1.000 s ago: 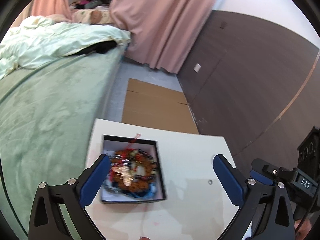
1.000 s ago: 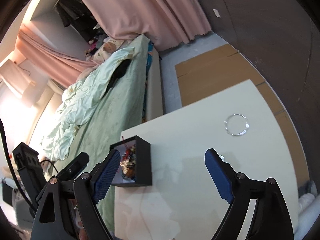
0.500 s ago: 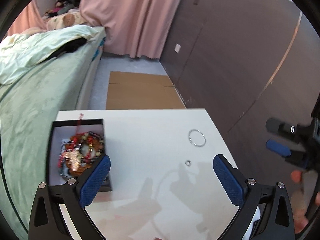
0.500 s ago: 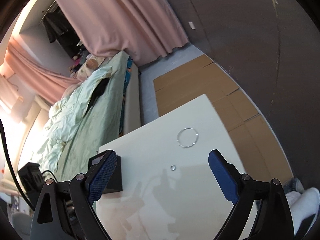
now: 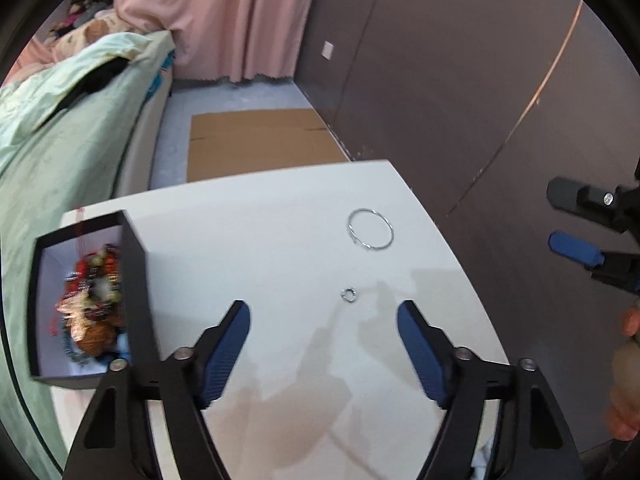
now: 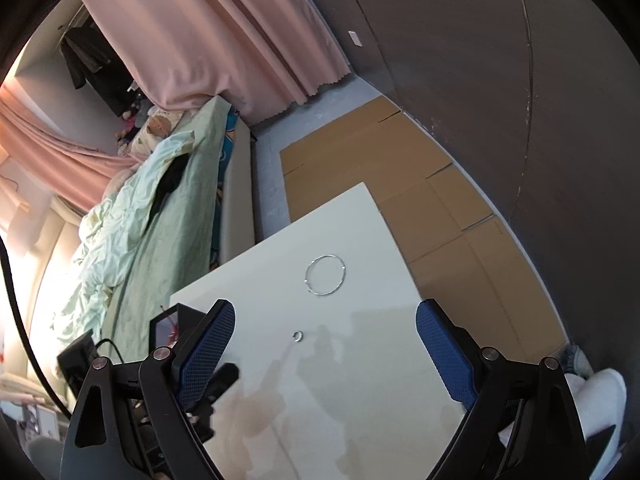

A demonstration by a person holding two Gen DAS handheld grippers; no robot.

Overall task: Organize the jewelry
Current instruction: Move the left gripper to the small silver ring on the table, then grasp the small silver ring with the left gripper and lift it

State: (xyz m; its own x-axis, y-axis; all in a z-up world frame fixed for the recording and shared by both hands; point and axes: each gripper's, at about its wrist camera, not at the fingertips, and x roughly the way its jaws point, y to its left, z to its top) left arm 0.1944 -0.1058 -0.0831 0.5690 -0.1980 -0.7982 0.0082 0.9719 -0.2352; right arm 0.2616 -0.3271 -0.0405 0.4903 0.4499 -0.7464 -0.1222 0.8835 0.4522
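A small silver ring lies on the white table. Farther off rests a thin silver bangle. A black box full of beaded jewelry stands at the table's left edge. My left gripper hovers just short of the ring, its jaws closing with nothing between them. My right gripper hangs over the same stretch of table, open and empty; it also shows at the right edge of the left wrist view.
A bed with a green cover runs along the table's left side. Flat cardboard lies on the floor beyond the table, beside a dark wall. Pink curtains hang at the back.
My left gripper swung right from over the box to the ring and its jaws narrowed. My right gripper also shifted right, so the box slid to the left edge of its view.
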